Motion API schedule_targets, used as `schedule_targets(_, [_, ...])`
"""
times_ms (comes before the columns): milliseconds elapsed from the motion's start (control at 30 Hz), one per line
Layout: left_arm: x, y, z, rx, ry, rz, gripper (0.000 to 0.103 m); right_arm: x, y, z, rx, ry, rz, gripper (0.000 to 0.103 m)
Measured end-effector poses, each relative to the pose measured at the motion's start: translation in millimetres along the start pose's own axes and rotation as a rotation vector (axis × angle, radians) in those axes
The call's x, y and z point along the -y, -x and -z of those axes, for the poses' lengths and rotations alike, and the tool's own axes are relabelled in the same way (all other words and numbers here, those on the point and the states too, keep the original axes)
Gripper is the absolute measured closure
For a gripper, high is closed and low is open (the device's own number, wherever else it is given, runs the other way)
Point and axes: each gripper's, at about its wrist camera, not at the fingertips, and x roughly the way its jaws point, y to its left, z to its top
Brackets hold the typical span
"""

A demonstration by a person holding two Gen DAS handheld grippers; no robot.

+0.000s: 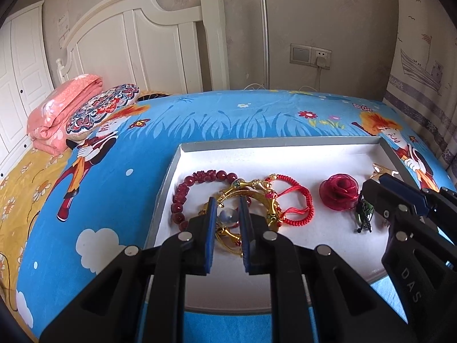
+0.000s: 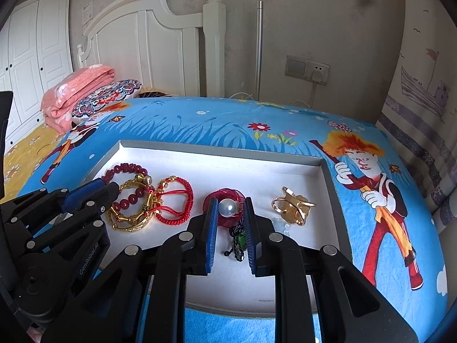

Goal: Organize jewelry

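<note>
Black tools (image 1: 225,203) (image 2: 230,204) clamping glossy pearls (image 1: 227,216) (image 2: 227,207)

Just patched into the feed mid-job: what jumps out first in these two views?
Each gripper pinches a pearl: the left gripper over the gold bangle, the right gripper over the red rose. Both hover inside a white tray on the bright blue cartoon bedspread.

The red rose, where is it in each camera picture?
Left wrist view: the red rose lies right of centre in the white tray.
Right wrist view: the red rose is at centre, behind a pearl.
Shared landmark: the red cord bracelet lies left of it.
</note>
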Motion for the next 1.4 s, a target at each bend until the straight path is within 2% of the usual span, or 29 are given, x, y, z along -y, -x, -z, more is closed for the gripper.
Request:
schedule_targets(133, [-1,-1,3,-0.002,-0.005,-0.002,0.087,2,-4,0,-0.017,-0.02,0.005,0.083])
schedule_targets(167, [-1,-1,3,0.0,-0.006,-0.009,0.083,3,-5,1,-0.023,-0.028,0.0,0.082])
schedule_targets(200, [-1,0,3,0.003,-0.007,-0.01,0.071,3,-5,1,-0.025,-0.031,-0.001,0.082])
schedule_targets(233, [-1,1,4,0.009,-0.007,-0.01,0.064,3,-4,1,-0.024,-0.032,0.004,0.081])
schedule_targets(300, [-2,5,4,0.029,-0.005,-0.022,0.04,5,-3,2,-0.02,-0.033,0.006,0.076])
schedule_targets(333, [-2,7,4,0.038,-0.004,-0.025,0.038,6,-2,1,-0.018,-0.036,0.006,0.07])
schedule_targets(400, [-3,10,3,0.047,-0.005,-0.028,0.032,9,2,0,-0.011,-0.043,0.007,0.064])
schedule_targets(600, [-7,22,0,0.08,-0.017,-0.038,0.015,19,14,-6,0.006,-0.048,0.009,0.063])
schedule_targets(700, [-9,31,-2,0.093,-0.024,-0.039,0.009,23,23,-8,0.0,-0.044,-0.006,0.052])
schedule_targets(833, [-18,48,0,0.114,0.014,-0.013,0.005,23,39,-4,0.024,-0.013,0.004,0.049])
schedule_targets(967, [-22,63,7,0.125,0.039,-0.001,0.005,26,48,4,0.014,-0.022,-0.004,0.047])
schedule_targets(1167, [-9,82,24,0.146,-0.005,-0.034,0.005,25,60,21,0.018,-0.017,0.003,0.042])
schedule_targets(1400, [0,93,38,0.135,-0.009,-0.015,0.005,27,71,32,0.01,-0.014,0.008,0.04])
